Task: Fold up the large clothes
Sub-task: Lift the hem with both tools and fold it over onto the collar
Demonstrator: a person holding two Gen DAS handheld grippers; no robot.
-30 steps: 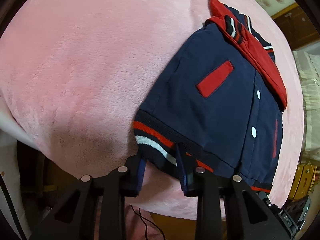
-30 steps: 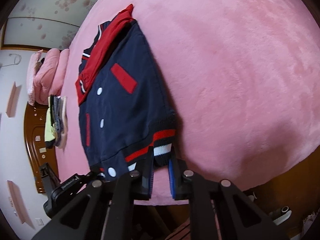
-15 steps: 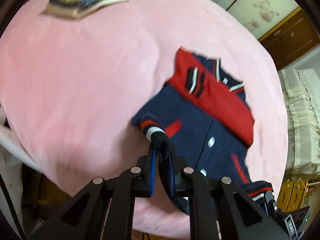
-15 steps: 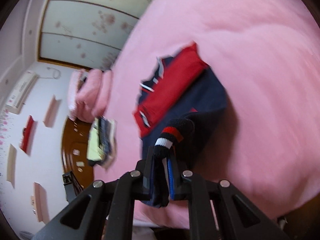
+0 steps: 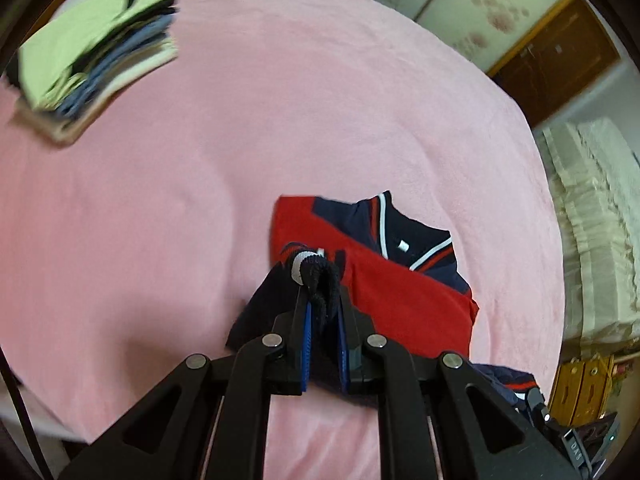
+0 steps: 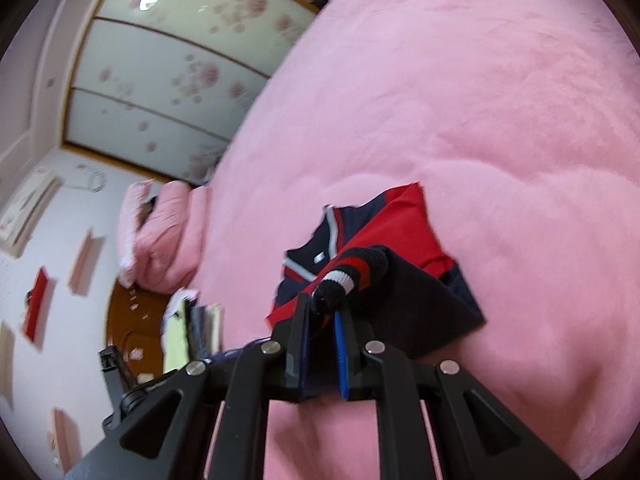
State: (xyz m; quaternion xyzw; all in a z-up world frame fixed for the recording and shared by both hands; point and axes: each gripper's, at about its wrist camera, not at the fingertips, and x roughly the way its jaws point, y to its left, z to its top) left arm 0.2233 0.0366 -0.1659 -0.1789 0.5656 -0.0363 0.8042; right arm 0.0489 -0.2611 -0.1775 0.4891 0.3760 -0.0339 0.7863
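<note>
A navy and red varsity jacket lies on the pink blanket, its red sleeves folded across the chest and the collar at the far end. My left gripper is shut on the striped knit hem at one bottom corner and holds it lifted over the jacket body. My right gripper is shut on the other hem corner, also lifted over the jacket. The lower half of the jacket hangs doubled under both grippers.
A stack of folded clothes sits at the far left of the bed; it also shows in the right wrist view. Pink pillows lie at the headboard. The blanket spreads around the jacket.
Both grippers have lifted the jacket's bottom hem off the bed's near edge and carried it up toward the collar, doubling the jacket over itself.
</note>
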